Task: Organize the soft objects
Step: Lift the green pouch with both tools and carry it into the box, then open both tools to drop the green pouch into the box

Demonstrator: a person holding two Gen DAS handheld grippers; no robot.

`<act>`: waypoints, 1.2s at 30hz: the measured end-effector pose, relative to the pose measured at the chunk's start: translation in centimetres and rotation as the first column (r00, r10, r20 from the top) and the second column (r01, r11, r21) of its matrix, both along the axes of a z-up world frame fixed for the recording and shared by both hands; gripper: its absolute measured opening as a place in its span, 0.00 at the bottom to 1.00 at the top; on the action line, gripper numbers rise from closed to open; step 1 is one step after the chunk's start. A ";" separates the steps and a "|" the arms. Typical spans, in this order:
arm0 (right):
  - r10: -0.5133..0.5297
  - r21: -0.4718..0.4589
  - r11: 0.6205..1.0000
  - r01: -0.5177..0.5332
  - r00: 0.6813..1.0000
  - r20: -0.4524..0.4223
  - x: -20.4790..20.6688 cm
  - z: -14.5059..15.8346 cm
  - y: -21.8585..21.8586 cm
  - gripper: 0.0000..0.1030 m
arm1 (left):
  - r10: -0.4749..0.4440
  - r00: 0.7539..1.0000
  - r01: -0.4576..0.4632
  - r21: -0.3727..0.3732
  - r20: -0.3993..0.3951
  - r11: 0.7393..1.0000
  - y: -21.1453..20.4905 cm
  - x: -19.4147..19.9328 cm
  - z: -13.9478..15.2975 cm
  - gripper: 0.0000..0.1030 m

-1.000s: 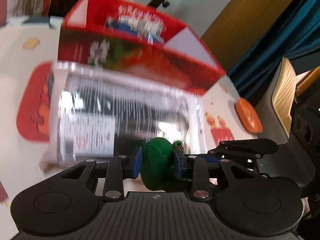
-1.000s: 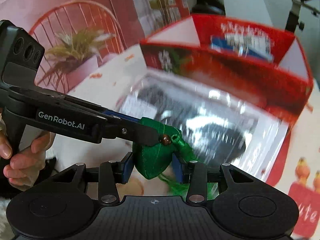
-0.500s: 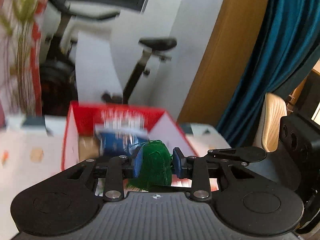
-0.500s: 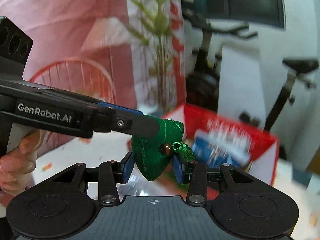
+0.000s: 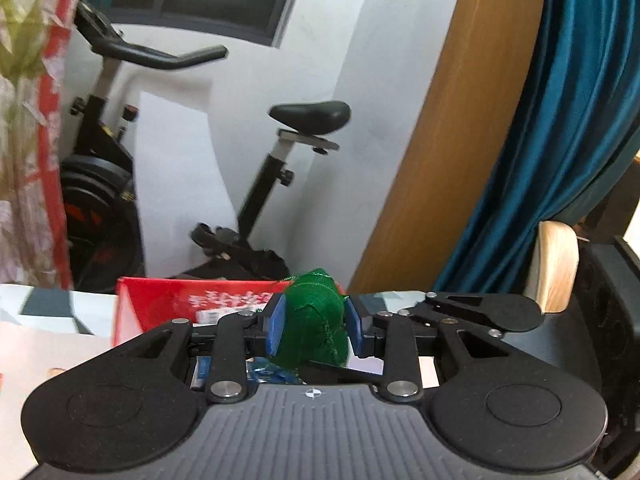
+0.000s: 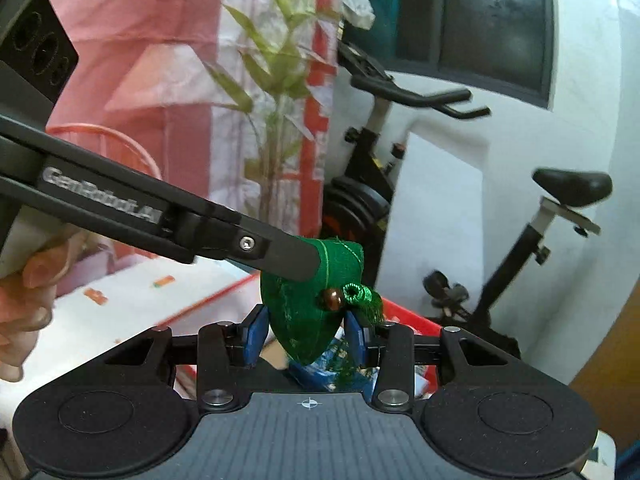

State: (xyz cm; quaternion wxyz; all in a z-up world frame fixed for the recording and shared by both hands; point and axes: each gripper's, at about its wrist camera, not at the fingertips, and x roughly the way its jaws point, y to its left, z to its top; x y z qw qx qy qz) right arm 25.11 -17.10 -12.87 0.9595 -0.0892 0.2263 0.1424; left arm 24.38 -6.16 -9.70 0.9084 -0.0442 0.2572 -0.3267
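A green stuffed fabric sachet (image 5: 316,316) with a brown bead and green tassel (image 6: 308,312) is held in the air by both grippers. My left gripper (image 5: 315,326) is shut on it, blue pads on either side. My right gripper (image 6: 305,336) is also closed around its lower part; the left gripper's fingers (image 6: 276,254) reach in from the left onto its top. Below and beyond is an open red cardboard box (image 5: 160,304) holding a blue-and-white packet (image 6: 320,368).
The box stands on a white table with orange prints (image 6: 120,300). An exercise bike (image 5: 272,168) stands behind against a white wall. A wooden panel (image 5: 452,140), blue curtain (image 5: 560,120) and a chair back (image 5: 556,264) are to the right.
Both grippers have lifted and tilted up with the green sachet. The plastic-wrapped black package and table dropped out of view; the red box now sits low in both views.
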 end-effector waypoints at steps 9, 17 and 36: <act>-0.076 0.062 0.995 0.082 0.993 -0.088 2.8 -5.1 -4.3 0.37 | -0.100 0.990 0.099 -0.017 -0.102 0.995 -2.5 4.6 -4.5 0.34; -0.147 0.079 0.984 0.160 0.977 -0.152 5.1 -8.5 -7.5 0.38 | -0.115 0.973 0.117 -0.002 -0.199 0.993 -5.8 9.3 -8.9 0.34; -0.192 0.037 0.979 0.199 0.971 -0.141 4.0 -8.8 -6.8 0.40 | -0.046 0.972 0.070 0.098 -0.229 0.993 -7.6 11.6 -12.1 0.34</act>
